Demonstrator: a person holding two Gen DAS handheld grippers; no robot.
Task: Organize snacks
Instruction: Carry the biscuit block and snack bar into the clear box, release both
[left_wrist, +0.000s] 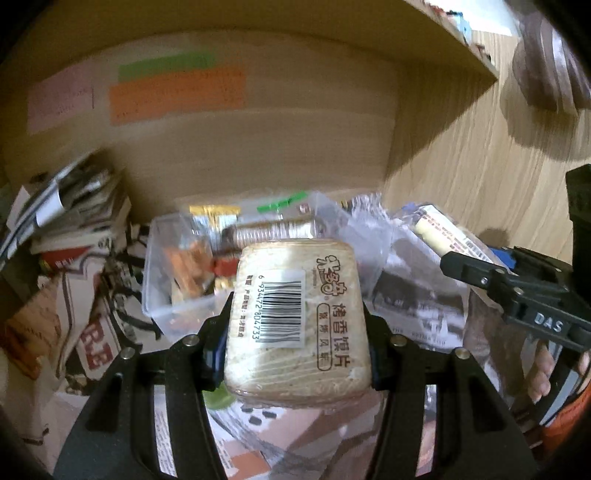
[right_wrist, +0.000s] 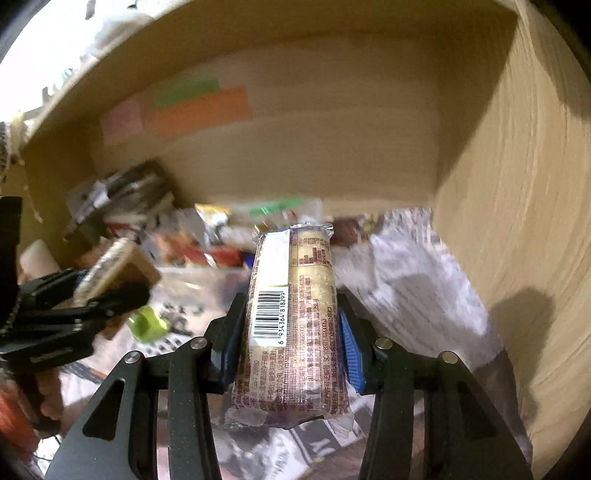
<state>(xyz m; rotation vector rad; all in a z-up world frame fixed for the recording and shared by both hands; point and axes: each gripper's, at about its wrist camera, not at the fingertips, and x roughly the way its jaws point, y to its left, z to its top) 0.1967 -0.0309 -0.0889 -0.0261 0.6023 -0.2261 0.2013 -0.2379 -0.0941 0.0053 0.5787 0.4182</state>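
My left gripper (left_wrist: 297, 321) is shut on a pack of toasted bun slices (left_wrist: 295, 317) with a barcode label, held above the cluttered shelf floor. My right gripper (right_wrist: 291, 328) is shut on a long biscuit pack (right_wrist: 295, 321) with a barcode and small print. Each gripper shows in the other's view: the right one (left_wrist: 517, 295) at the far right with its biscuit pack (left_wrist: 439, 229), the left one (right_wrist: 74, 314) at the left with the bun slices (right_wrist: 118, 266). A clear plastic box (left_wrist: 173, 266) with several snacks stands just beyond the left gripper.
This is a wooden shelf compartment with a back wall (left_wrist: 229, 155) bearing coloured sticky notes (left_wrist: 177, 92) and a right side wall (right_wrist: 517, 221). Stacked books (left_wrist: 66, 214) lie at the left. Printed paper and plastic bags (right_wrist: 406, 288) cover the floor. A green ring-shaped thing (right_wrist: 147, 325) lies below.
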